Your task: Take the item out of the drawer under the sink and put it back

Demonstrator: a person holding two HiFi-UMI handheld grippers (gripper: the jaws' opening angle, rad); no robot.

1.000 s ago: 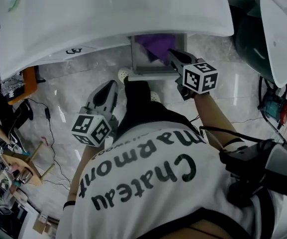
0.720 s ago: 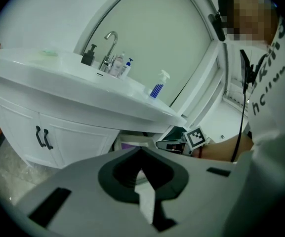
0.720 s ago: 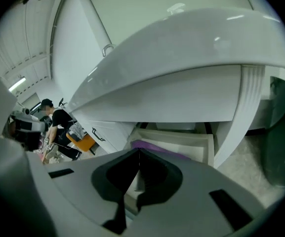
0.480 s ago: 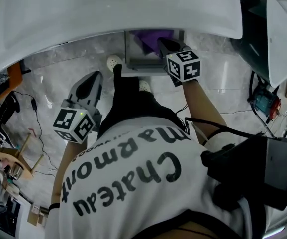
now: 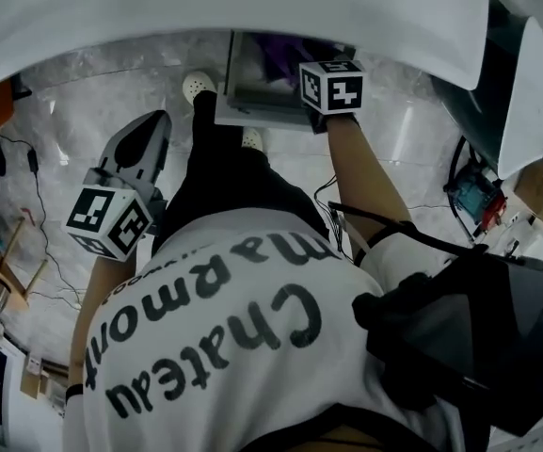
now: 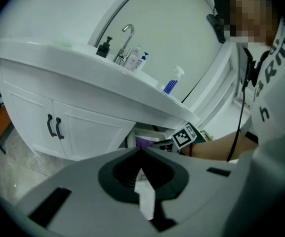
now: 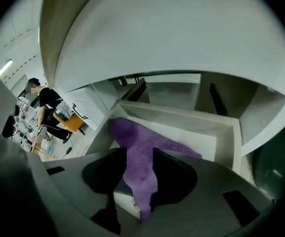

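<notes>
My right gripper (image 7: 140, 157) had just opened, purple cloth (image 7: 127, 132) loose between its jaws, trailing ahead into the drawer (image 7: 191, 132); nearly returned.

At twelve o'clock in our head view, the sink (image 5: 252, 8) hides most of the drawer (image 5: 248, 83) and the cloth (image 5: 284, 55).

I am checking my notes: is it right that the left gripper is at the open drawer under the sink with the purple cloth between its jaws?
Not quite: it is the right gripper that is at the open drawer under the sink with the purple cloth between its jaws, which have just been opening. The right gripper view shows this.
</notes>
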